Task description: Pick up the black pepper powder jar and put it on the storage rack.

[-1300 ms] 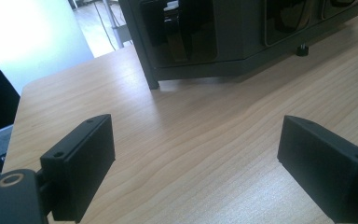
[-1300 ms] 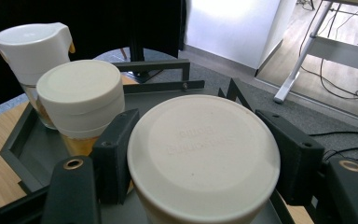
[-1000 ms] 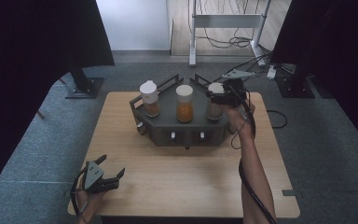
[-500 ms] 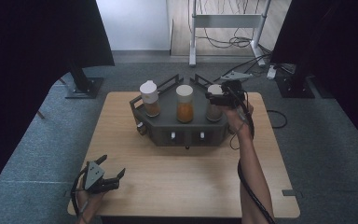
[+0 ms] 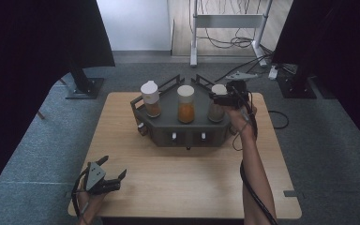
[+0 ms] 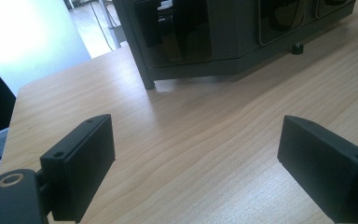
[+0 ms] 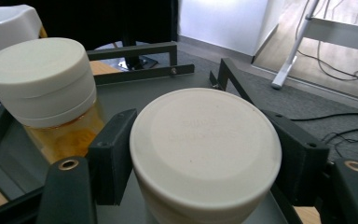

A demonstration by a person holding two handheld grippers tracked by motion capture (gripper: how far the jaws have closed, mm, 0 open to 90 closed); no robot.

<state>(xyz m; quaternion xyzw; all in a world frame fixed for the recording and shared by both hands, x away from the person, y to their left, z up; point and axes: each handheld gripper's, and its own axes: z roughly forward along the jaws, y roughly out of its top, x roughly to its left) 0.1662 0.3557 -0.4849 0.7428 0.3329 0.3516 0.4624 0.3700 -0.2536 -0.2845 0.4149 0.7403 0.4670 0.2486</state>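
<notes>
A dark grey rack [image 5: 183, 133] on the wooden table holds three white-lidded jars. My right gripper [image 5: 219, 97] reaches over the rack's right end, its jaws on either side of the right jar's lid [image 7: 205, 135] and both pads against its rim. These jaws have just been opening a little, with the lid still between them. The middle jar [image 5: 186, 105], with orange contents, and the left jar [image 5: 151, 99] stand free. My left gripper [image 5: 114, 168] rests at the table's near left corner. It is open, with bare wood between its pads [image 6: 81, 163].
The rack has raised rails at its back corners [image 7: 135, 49] and knobs on its front face [image 5: 173, 136]. A metal stand [image 5: 229, 21] and cables lie on the floor beyond the table. Bare table top [image 5: 183, 178] stretches between the rack and the near edge.
</notes>
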